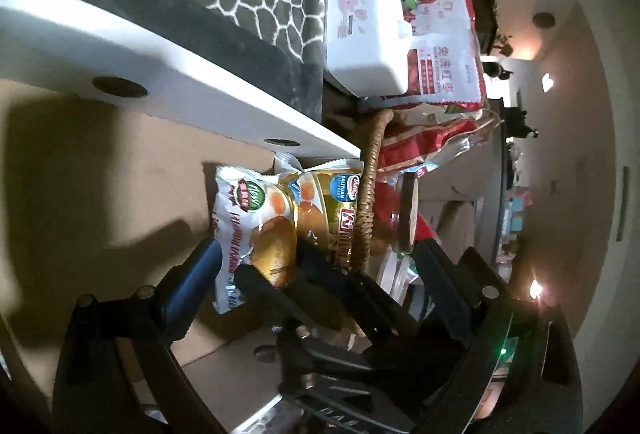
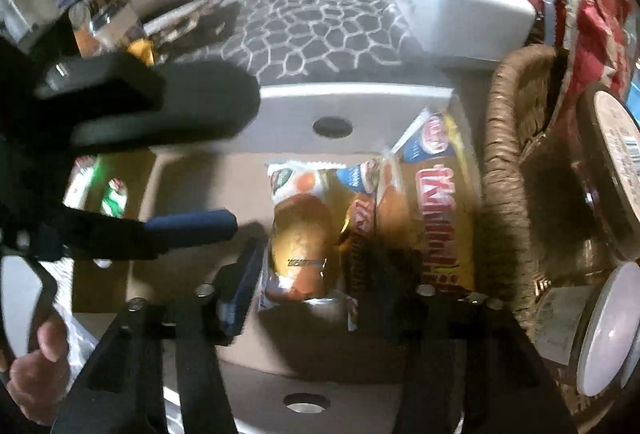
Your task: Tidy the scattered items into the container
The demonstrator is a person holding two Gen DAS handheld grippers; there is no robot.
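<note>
Now the right hand-held gripper [image 2: 316,298] hangs half-open straddling the white cake packet [image 2: 300,230], pads not pressing it, ready to pinch across its width. The packet lies flat on the cardboard, beside the wicker basket [image 2: 508,170], long axis pointing away. The left hand-held gripper [image 1: 320,266] gapes empty nearby.

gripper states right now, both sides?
Left gripper: open, jaws straddling the white snack packet, no clear pinch.
Right gripper: open, over the snack packets beside the wicker basket, holding nothing.
</note>
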